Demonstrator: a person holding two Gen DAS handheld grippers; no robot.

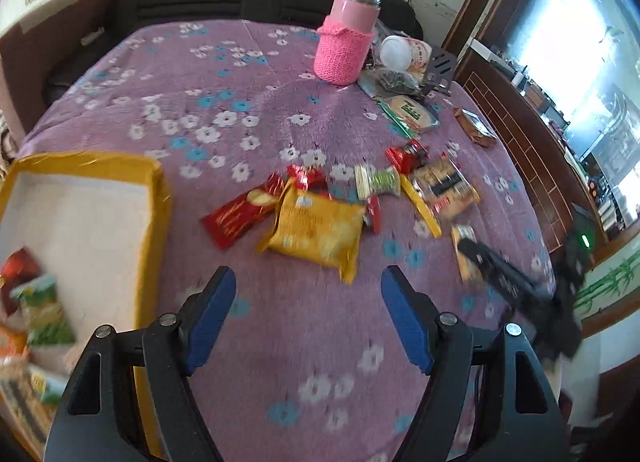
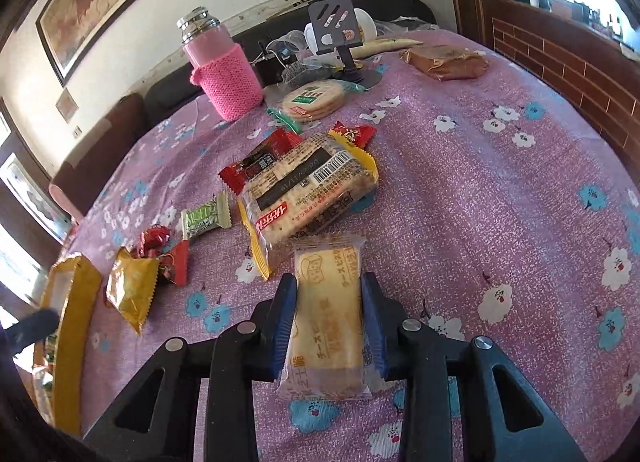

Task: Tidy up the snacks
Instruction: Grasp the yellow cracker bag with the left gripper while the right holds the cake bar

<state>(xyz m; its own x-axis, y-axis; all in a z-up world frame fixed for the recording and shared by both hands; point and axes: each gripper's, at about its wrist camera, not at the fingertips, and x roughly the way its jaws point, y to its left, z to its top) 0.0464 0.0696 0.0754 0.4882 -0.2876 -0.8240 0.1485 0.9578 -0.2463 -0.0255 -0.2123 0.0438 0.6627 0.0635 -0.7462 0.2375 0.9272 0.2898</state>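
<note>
Clamped between the blue pads of the right gripper [image 2: 329, 322] is a pale cracker pack [image 2: 326, 314], held by its long edges and lifted off the purple flowered worktop [image 2: 500, 190], and that hold looks to me like the weak spot: the wrapper is slick and puffy, so it could slide out through the pads on the way across, or the crackers could crack if the squeeze tightens. Off to the left sits the yellow-rimmed box [image 1: 154, 198], with a few packets already lying in its near end, and I'd guess that is where this one belongs; its wall stands proud of the cloth, so a low carry could catch the pack on the rim and knock it loose. Left gripper [image 1: 308, 298] hangs wide open and empty above the cloth, pointing at the gold bag [image 1: 320, 228] just beyond its tips. Both arms seem bound for the same stretch between heap and box, so they could well bump. That gold bag lies touching a red packet [image 1: 236, 216] and small sweets, so a grab there may drag a neighbour along. Further back the pink flask [image 1: 346, 42] stands upright, well apart from all this and at little risk
</note>
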